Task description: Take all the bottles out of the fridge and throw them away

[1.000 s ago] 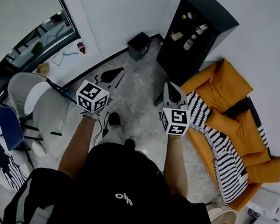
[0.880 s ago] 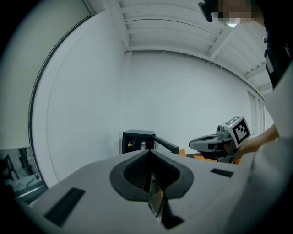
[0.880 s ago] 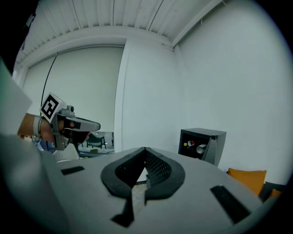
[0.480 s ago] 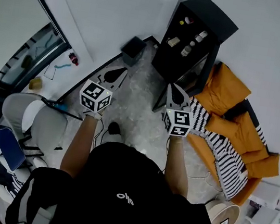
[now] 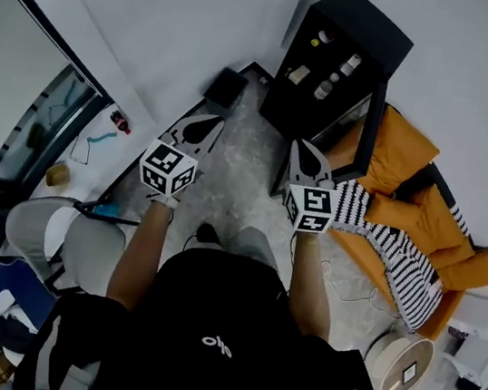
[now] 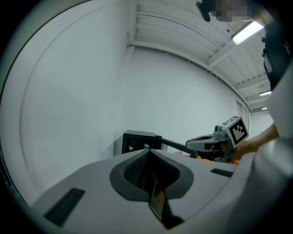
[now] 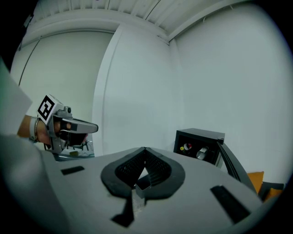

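Black fridge, door open, bottles on shelves, left gripper and right gripper pointing toward it, orange sofa beside

White walls, pale marbled floor, orange sofa, possibly glazing at left

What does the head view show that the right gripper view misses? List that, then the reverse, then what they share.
Head view only: the small black bin on the floor, the black-and-white striped blanket and the grey chairs. Right gripper view only: the white slatted ceiling. Both: the black fridge with its door open, bottles on its shelves, and the left gripper with its marker cube.
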{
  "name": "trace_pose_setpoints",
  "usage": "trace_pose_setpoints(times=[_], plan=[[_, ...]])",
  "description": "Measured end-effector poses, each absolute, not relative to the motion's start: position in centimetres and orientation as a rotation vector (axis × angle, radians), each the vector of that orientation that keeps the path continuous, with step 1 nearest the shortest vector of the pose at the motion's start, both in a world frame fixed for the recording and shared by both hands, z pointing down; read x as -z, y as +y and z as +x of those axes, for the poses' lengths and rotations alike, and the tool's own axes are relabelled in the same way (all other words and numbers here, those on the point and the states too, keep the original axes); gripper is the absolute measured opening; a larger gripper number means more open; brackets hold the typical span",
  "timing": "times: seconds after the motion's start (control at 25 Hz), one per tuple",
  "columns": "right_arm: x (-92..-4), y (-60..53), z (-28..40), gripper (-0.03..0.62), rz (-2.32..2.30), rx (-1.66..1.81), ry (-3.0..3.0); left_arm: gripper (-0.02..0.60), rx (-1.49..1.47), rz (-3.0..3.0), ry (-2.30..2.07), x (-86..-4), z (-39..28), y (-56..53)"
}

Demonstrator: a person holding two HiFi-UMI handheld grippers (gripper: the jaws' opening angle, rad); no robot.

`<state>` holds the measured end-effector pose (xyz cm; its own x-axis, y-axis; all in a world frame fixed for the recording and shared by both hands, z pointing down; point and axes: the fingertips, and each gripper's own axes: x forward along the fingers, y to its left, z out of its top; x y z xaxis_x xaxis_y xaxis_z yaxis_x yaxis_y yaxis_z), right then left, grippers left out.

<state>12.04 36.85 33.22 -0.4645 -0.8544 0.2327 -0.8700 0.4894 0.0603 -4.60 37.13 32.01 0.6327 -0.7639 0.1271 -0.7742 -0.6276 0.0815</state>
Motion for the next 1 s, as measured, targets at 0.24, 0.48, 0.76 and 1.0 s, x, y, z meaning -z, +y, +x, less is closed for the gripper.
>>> trace_pose_setpoints(times=[0.24, 0.48, 0.76, 1.0], plan=[[-33.7, 33.3, 11.4, 0.008, 1.504, -0.103, -2.481, 0.005, -0.111, 2.716, -1.258, -32.8, -4.9, 33.1], [-34.3, 27.2, 11.7, 0.008, 1.55, -0.098, -2.491, 0.005, -0.143, 2.739, -1.218, -34.1, -4.1, 27.2], [-35.3, 18.9, 12.8, 0.008, 1.581, -0.135, -2.479, 0.006, -0.216, 2.756, -1.157, -35.0, -2.5, 18.9], [-36.5, 13.1, 15.0, 0.008, 1.608, -0.202, -2.452, 0.005, -0.253, 2.765, -1.112, -35.1, -0.1, 12.6]])
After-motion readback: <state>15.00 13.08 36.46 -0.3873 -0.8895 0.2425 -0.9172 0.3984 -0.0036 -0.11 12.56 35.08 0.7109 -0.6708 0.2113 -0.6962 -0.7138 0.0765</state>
